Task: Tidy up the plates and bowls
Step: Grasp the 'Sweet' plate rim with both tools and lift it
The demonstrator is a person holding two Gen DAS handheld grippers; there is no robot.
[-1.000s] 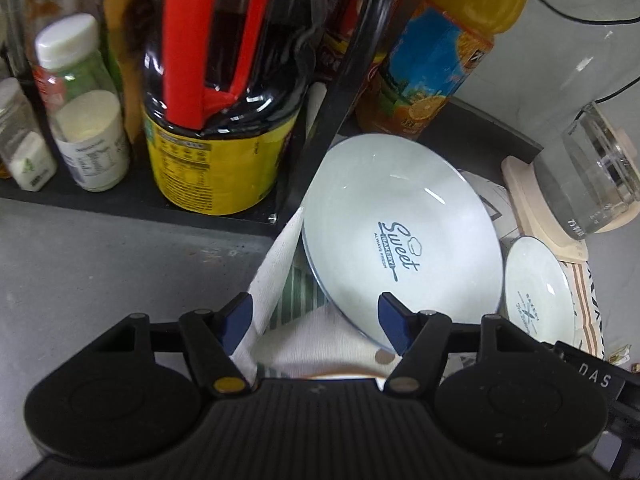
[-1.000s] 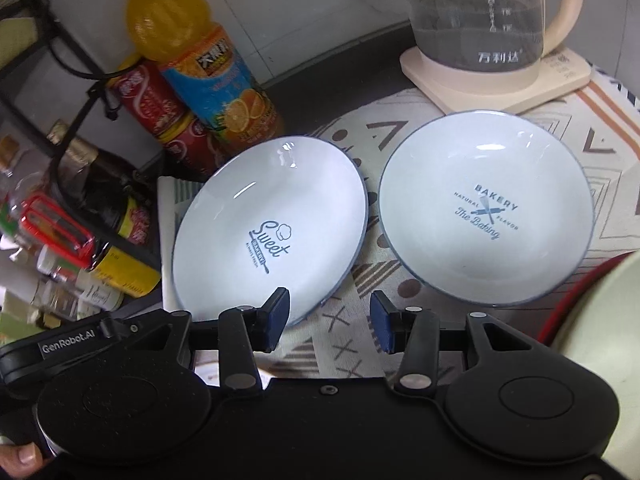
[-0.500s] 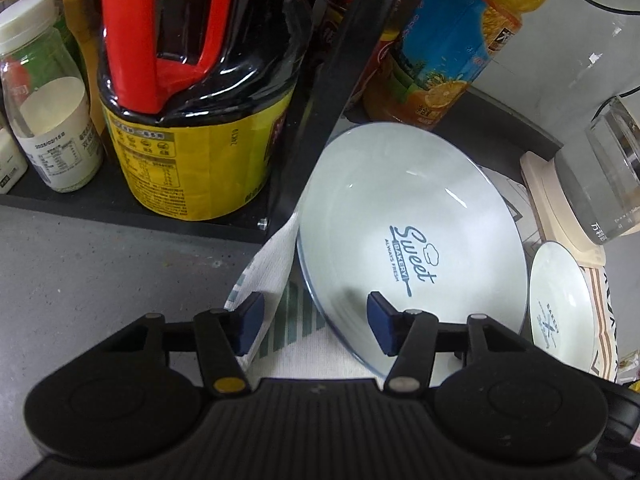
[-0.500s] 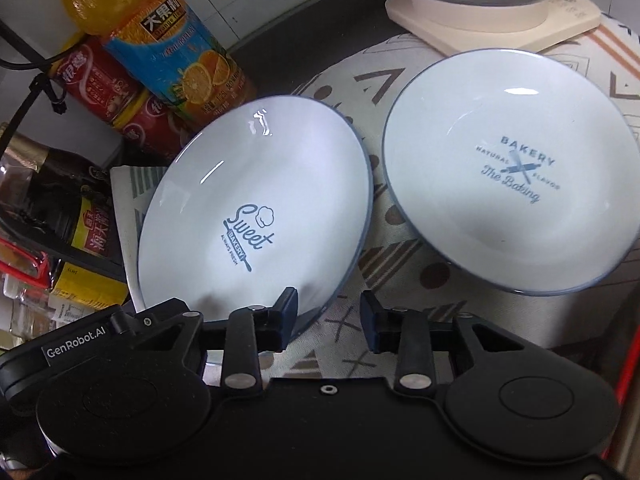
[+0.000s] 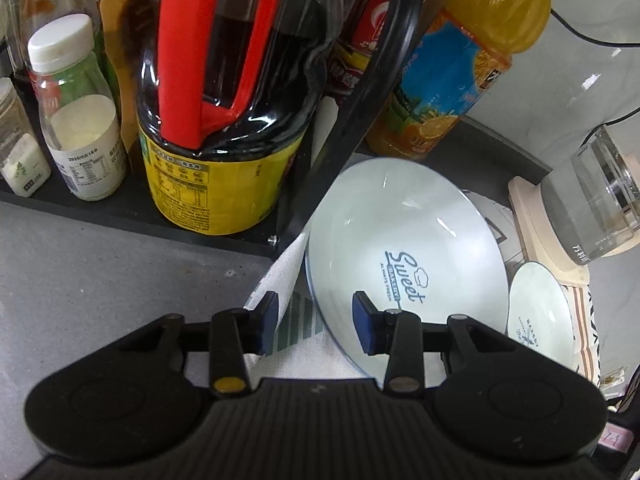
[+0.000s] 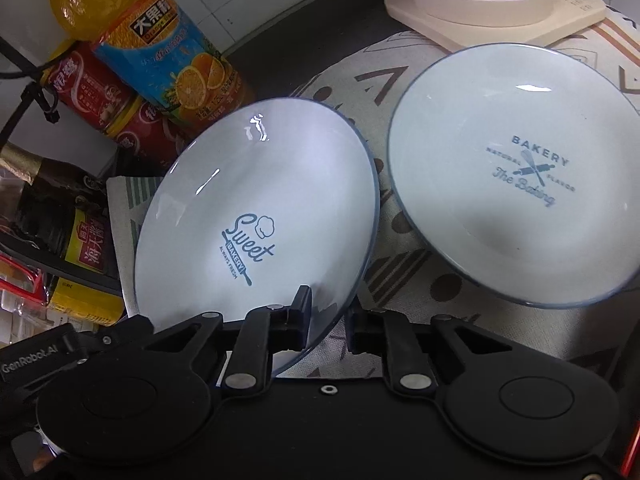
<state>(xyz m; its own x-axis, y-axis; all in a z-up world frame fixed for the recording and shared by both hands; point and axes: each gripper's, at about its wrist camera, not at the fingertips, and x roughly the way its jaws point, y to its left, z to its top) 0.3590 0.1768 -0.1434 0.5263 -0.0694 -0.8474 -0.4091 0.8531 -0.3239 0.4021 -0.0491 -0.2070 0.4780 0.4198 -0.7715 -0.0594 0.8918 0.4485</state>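
Two white plates lie on a patterned cloth point(image 6: 384, 248) on the bench. The "Sweet" plate point(image 6: 260, 208) is on the left side of the cloth, and it looks a bit tilted. The "Bakery" plate point(image 6: 516, 172) lies just beside it on the right, and they do not touch.

The right tool point(image 6: 328, 312) is at the near edge of the "Sweet" plate. Its jaws are closing. One finger sits over the inside of the plate and the other is on the outside, so the rim is between them. The fingers look like they press on the rim.

The left tool point(image 5: 316, 320) is at the left edge of the same plate point(image 5: 404, 256). Its jaws are closing too. One blue pad point(image 5: 366, 322) is over the inside of the plate, and the other hangs over a striped towel point(image 5: 292, 320) beside the plate. The rim is between the pads, but there is a gap, so they do not squeeze it yet.

Behind the plates there is an orange juice bottle point(image 6: 168, 60) and some red cans point(image 6: 92, 96). A dark shelf point(image 5: 132, 208) holds a big dark bottle with a red handle point(image 5: 228, 128) and a small white bottle point(image 5: 84, 120). A glass kettle point(image 5: 600, 204) stands on a cream base behind the "Bakery" plate point(image 5: 540, 312).
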